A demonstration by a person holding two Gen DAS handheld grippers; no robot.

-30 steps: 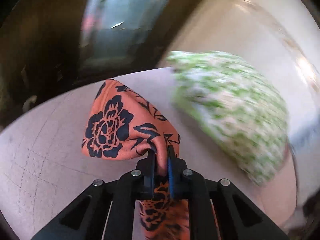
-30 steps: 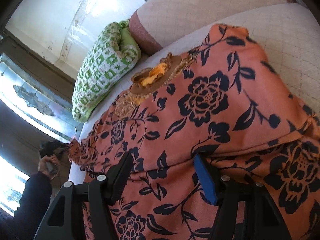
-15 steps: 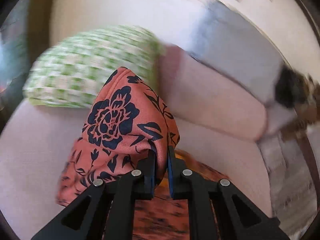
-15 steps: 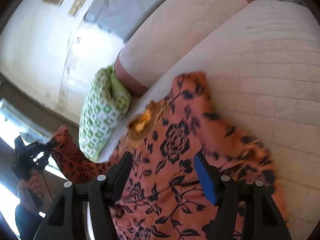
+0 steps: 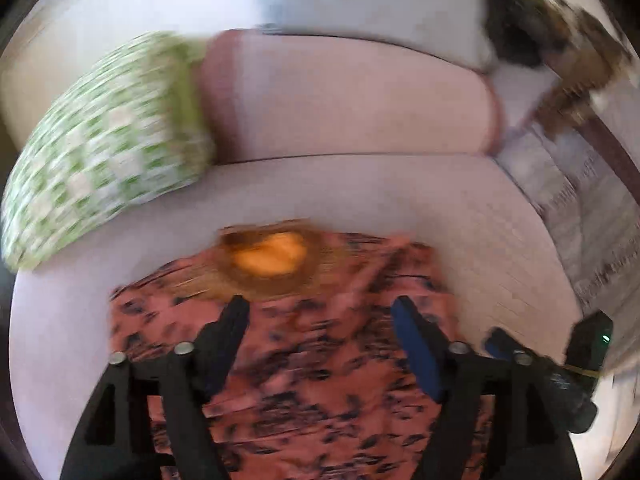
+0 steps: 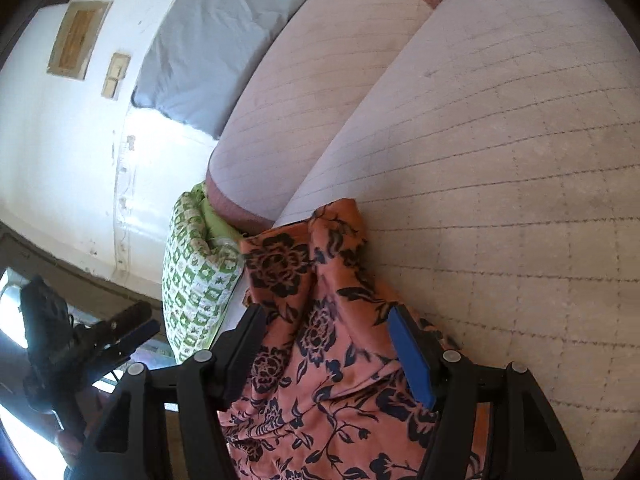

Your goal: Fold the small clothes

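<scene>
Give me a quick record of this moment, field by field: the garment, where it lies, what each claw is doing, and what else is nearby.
garment: orange floral top, dark blue flower print, brown neckline with an orange lining
surface: pale quilted sofa seat
garment state: lying on the seat, partly folded over itself, held by neither claw
left claw: open, above the garment
right claw: open, above the garment
nearby: green and white checked cushion beside the garment, against the sofa back
image quality: left wrist view motion-blurred
</scene>
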